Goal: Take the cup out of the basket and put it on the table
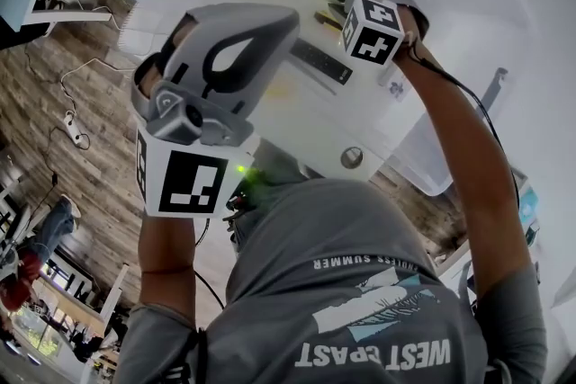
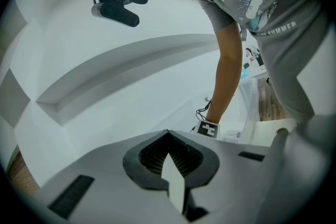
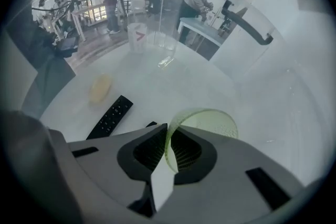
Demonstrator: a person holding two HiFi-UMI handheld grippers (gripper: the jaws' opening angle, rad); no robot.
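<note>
Cup (image 3: 220,122) rim between right gripper (image 3: 167,131) jaws; shirt (image 1: 360,238) print "WEST COAST", "SUMMER".

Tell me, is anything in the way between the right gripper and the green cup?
Nothing visible is. The right gripper has its jaws pinched on the rim of the green cup.

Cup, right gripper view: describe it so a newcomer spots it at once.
Start from the white surface that fills the right gripper view. Near its bottom centre, the right hand-held gripper pinches the cup by its wall. It is the only see-through, green-tinted round thing there; the remote to its left is flat and black, the lump beyond pale yellow.
</note>
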